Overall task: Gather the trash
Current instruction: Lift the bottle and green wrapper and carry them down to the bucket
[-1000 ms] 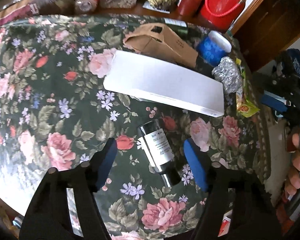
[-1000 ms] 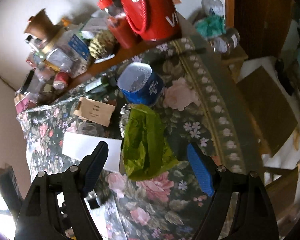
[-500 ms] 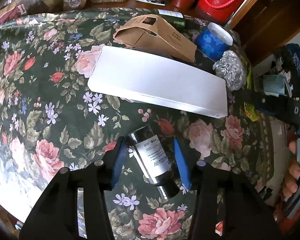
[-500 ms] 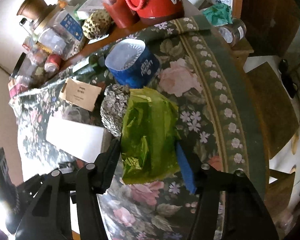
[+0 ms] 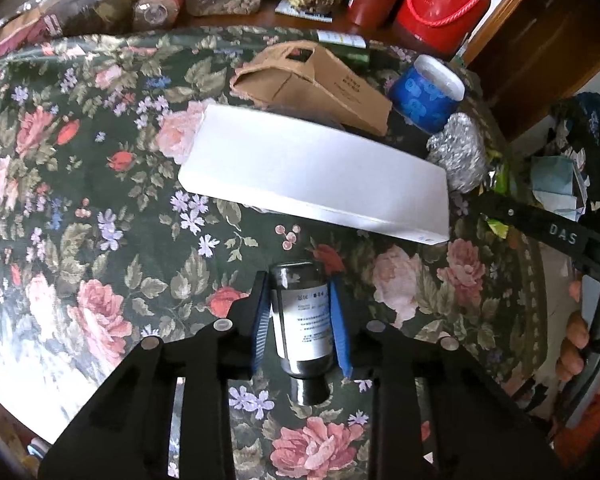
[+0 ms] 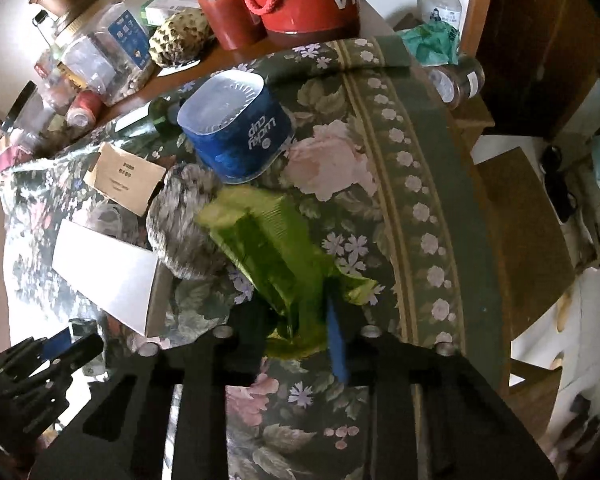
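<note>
My left gripper is shut on a small dark bottle with a white label, which lies on the floral tablecloth, cap end toward the camera. My right gripper is shut on the near end of a crumpled green wrapper; the wrapper's far end lies by a ball of foil. A white flat box, a brown paper carrier, a blue cup and the foil ball lie beyond the bottle.
Jars, a red jug and a red container stand along the table's far edge. The blue cup lies on its side beyond the wrapper. The table edge runs right of my right gripper, with wooden furniture beyond.
Both grippers moved forward and closed: the left onto the dark bottle, the right onto the green wrapper, which has bunched and lifted at the near end.
</note>
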The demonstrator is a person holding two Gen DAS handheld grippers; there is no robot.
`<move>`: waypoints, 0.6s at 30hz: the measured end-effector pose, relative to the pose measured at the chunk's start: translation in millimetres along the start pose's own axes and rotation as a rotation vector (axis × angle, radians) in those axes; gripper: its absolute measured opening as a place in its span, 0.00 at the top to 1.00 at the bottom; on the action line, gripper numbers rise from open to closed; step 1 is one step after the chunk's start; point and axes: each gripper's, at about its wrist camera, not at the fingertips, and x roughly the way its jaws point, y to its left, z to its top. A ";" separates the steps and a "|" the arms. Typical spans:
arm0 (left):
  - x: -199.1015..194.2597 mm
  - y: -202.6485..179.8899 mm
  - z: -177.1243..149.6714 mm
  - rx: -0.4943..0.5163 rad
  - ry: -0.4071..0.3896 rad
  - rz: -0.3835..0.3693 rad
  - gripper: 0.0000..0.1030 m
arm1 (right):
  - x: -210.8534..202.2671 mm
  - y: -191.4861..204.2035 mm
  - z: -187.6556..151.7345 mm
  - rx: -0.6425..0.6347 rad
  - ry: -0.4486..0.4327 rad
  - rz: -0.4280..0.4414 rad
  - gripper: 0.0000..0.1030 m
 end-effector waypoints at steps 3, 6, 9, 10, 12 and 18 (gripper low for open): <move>-14.9 -2.0 -0.9 0.000 -0.034 0.012 0.73 | -3.2 -6.4 -1.0 0.018 0.000 0.015 0.84; -31.7 -5.9 -0.7 -0.010 -0.075 0.016 0.73 | -14.3 -11.0 -5.5 0.021 -0.012 0.034 0.85; -50.7 -9.4 -2.1 -0.036 -0.116 0.010 0.73 | -33.7 -12.7 -11.0 0.006 -0.041 0.044 0.85; -56.4 -10.4 -2.8 -0.045 -0.131 0.007 0.73 | -42.6 -14.0 -12.5 0.000 -0.055 0.053 0.85; -74.8 -15.1 -6.9 -0.057 -0.174 0.006 0.73 | -60.8 -15.0 -13.8 -0.016 -0.085 0.069 0.85; -135.1 -38.0 -18.2 -0.071 -0.335 0.035 0.73 | -121.9 -11.2 -15.0 -0.090 -0.209 0.112 0.85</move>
